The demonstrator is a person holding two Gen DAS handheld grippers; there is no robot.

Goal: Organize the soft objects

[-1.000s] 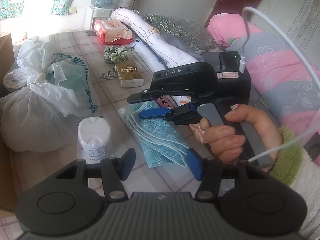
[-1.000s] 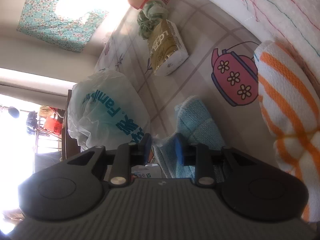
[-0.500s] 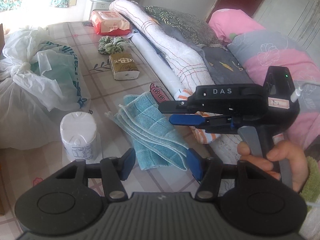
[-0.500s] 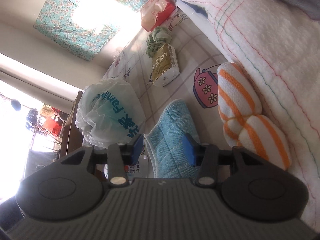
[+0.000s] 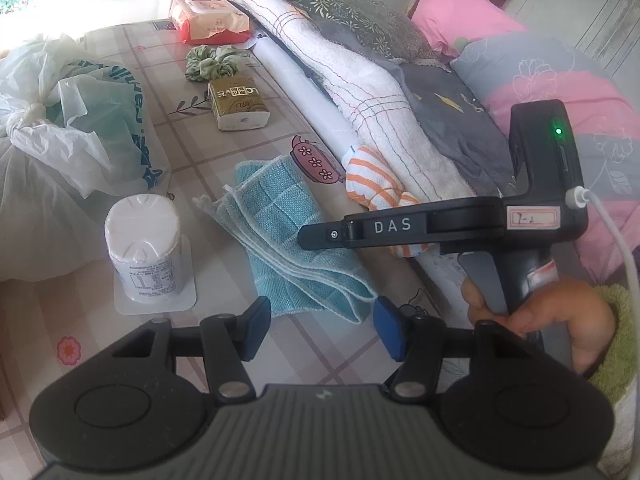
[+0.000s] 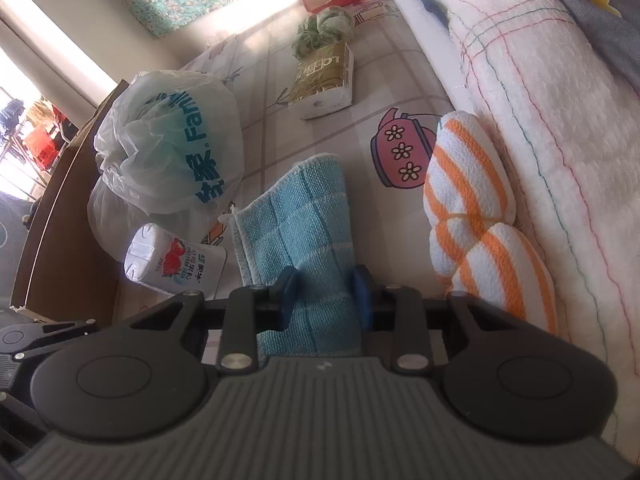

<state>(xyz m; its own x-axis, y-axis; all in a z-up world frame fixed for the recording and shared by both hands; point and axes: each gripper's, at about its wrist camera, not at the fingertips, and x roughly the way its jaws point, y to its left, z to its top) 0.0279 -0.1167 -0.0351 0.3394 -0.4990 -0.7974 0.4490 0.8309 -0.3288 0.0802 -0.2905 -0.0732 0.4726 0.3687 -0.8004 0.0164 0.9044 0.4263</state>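
Both grippers are black with blue pads point(image 5: 256, 330) and silver screws. The right gripper point(image 6: 326, 294) reads "DAS", with a green light, white cable and green sleeve.

The black right gripper with blue pads point(image 6: 325, 294), a second ago closed on the near edge of the folded teal checked cloth point(image 5: 290, 236), has let go and drawn back toward 4 o'clock in the left wrist view; its jaws now stand apart; the cloth lies flat on the patterned tablecloth point(image 5: 224, 152), spread toward 11 o'clock; the orange-striped white rolled towel point(image 6: 476, 216) has come fully into sight at 2 o'clock.
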